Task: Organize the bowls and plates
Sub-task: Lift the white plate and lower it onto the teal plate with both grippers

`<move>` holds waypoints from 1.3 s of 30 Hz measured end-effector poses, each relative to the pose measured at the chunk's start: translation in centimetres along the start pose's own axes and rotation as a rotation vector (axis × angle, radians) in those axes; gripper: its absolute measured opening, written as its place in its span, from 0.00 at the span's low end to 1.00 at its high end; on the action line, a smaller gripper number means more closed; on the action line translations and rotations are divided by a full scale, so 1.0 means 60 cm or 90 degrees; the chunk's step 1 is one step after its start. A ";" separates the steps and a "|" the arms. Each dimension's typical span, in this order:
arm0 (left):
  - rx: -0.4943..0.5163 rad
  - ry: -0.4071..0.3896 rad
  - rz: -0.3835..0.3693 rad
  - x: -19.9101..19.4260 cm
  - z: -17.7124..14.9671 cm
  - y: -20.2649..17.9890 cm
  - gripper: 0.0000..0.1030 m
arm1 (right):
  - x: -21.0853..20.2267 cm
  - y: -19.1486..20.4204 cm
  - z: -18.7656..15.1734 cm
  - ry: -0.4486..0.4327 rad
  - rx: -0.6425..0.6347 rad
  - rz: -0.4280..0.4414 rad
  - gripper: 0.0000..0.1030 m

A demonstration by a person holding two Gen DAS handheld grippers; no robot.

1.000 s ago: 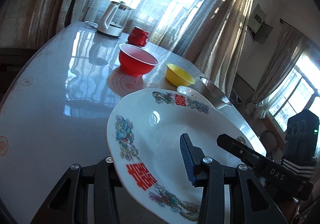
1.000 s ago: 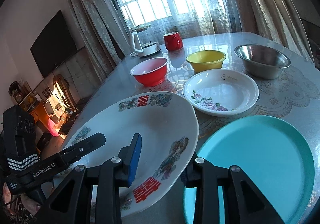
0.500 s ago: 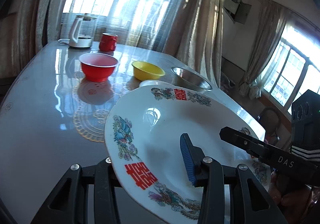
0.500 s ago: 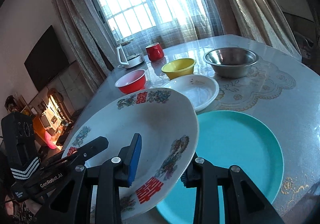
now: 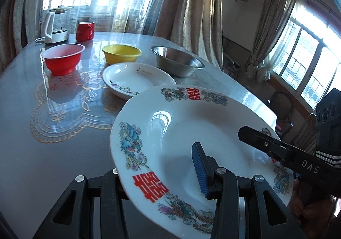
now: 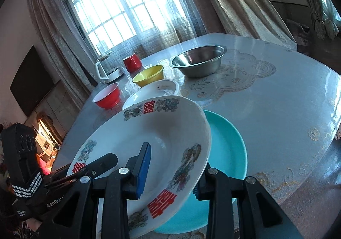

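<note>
A large white plate (image 5: 191,124) with red characters and dragon prints hangs tilted above the table, held from two sides. My left gripper (image 5: 157,166) is shut on its near rim, blue pad (image 5: 199,168) on top and the other finger beneath. My right gripper (image 6: 170,177) is shut on the opposite rim of the same plate (image 6: 166,132); its upper finger (image 5: 253,135) shows in the left wrist view. A teal plate (image 6: 228,149) lies flat on the table, partly under the held plate.
Behind stand a small white floral plate (image 5: 136,77), a red bowl (image 5: 62,58), a yellow bowl (image 5: 121,53) and a steel bowl (image 5: 177,62). A red mug (image 5: 85,31) and a kettle (image 5: 55,26) sit at the far edge by the curtained window.
Both grippers have carried the large plate sideways across the table, rolling as they went. It now overlaps the teal plate's left part. Neither grip has changed.
</note>
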State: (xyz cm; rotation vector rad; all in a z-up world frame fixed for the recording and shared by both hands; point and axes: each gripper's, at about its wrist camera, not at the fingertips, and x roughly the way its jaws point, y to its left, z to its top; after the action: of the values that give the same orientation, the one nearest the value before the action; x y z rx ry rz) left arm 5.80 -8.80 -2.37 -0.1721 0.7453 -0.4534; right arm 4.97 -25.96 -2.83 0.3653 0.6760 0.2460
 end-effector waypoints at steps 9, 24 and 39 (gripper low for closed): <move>0.002 0.053 0.020 0.048 0.001 -0.023 0.42 | 0.015 -0.051 -0.007 0.013 0.049 -0.018 0.33; 0.043 0.052 0.065 0.052 -0.004 -0.031 0.43 | 0.028 -0.075 -0.011 0.024 0.073 -0.026 0.33; 0.049 0.079 0.077 0.034 -0.017 -0.024 0.33 | 0.010 -0.090 -0.010 0.031 0.079 -0.066 0.34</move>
State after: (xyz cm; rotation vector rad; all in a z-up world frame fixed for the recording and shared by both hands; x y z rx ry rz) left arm 5.95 -10.97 -3.91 -0.0268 0.8543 -0.3790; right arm 5.59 -30.52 -5.76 0.4434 0.7587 0.1151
